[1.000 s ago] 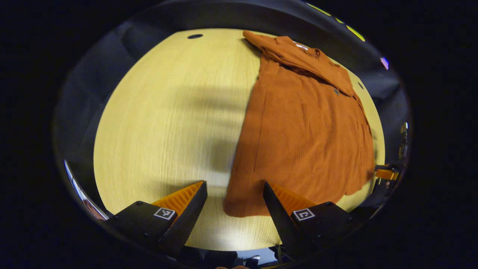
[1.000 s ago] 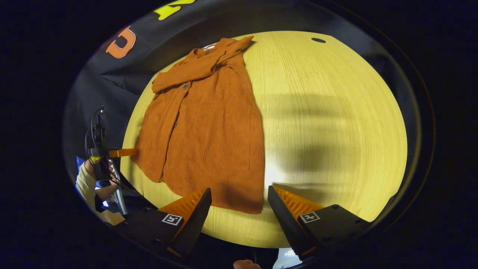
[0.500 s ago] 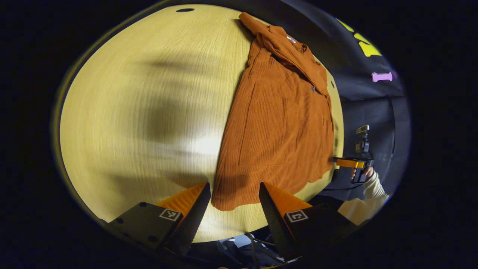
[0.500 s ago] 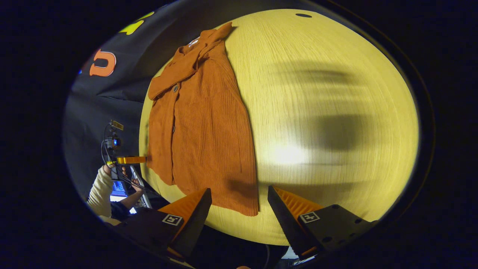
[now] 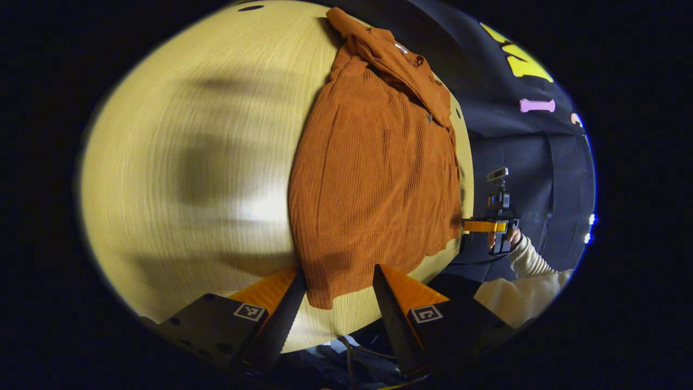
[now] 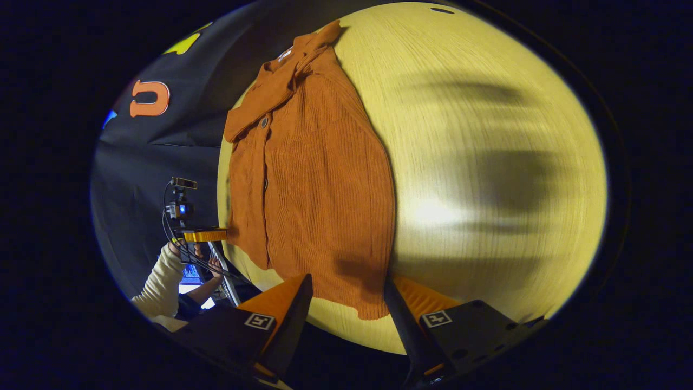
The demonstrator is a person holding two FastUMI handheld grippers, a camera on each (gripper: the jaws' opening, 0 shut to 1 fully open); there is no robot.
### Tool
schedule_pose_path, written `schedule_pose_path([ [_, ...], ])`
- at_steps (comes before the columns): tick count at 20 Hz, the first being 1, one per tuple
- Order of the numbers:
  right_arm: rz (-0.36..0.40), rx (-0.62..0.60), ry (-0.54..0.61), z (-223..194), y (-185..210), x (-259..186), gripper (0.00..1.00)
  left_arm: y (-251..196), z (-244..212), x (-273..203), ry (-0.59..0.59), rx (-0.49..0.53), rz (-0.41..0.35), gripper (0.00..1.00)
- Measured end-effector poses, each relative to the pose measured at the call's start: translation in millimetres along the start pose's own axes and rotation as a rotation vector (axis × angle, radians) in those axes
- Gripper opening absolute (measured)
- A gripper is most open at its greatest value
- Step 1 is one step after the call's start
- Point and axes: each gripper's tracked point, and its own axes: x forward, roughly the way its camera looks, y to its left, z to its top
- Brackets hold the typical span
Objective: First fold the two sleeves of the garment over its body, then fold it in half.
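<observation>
The left gripper (image 5: 338,287) and the right gripper (image 6: 346,298) both hover low with jaws parted, each held by a hand (image 5: 511,238) in a pale sleeve (image 6: 162,281).

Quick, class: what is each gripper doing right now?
Left gripper: jaws open, straddling the garment hem corner.
Right gripper: jaws open, at the opposite hem corner.

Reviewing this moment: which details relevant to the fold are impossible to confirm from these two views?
- Left gripper view: whether the left tongs touch the garment hem corner; the cloth merely lies between the open fingers.
- Right gripper view: same doubt for the right tongs at the other hem corner.
- Both views: how the sleeves lie near the collar; small and bunched at the far table edge.
- Table surface detail: motion-blurred.
</observation>
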Motion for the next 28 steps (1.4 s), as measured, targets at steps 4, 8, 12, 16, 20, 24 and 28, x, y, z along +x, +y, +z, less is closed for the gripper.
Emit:
schedule_pose_path([
  [4, -0.047, 0.017, -0.003, 1.5, -2.9, 11.3, 0.65, 3.0, -0.4, 8.9, 0.008, 0.027, 0.057, 0.65],
  [8, -0.035, 0.036, 0.005, 0.0, 5.0, 17.3, 0.34, 2.7, 1.5, 14.3, -0.012, 0.006, 0.094, 0.33],
  [12, -0.065, 0.052, 0.013, 6.5, 3.4, 19.9, 0.15, 7.7, -5.8, 13.5, -0.023, 0.003, 0.171, 0.14],
  [16, -0.112, -0.018, 0.031, 3.4, 4.5, 23.5, 0.09, 0.9, -8.9, 11.4, -0.102, 0.051, 0.210, 0.07],
  [20, -0.075, -0.096, 0.030, -0.1, 25.9, 19.9, 0.09, -7.8, -9.7, 8.3, -0.159, 0.071, 0.255, 0.04],
  [24, -0.002, -0.108, -0.017, 2.1, 49.6, 3.3, 0.09, -26.5, 3.1, -15.5, -0.229, 0.190, 0.321, 0.04],
  [28, 0.058, -0.126, -0.069, 11.6, 74.1, -20.2, 0.09, -52.3, 28.2, -51.2, -0.313, 0.280, 0.361, 0.04],
])
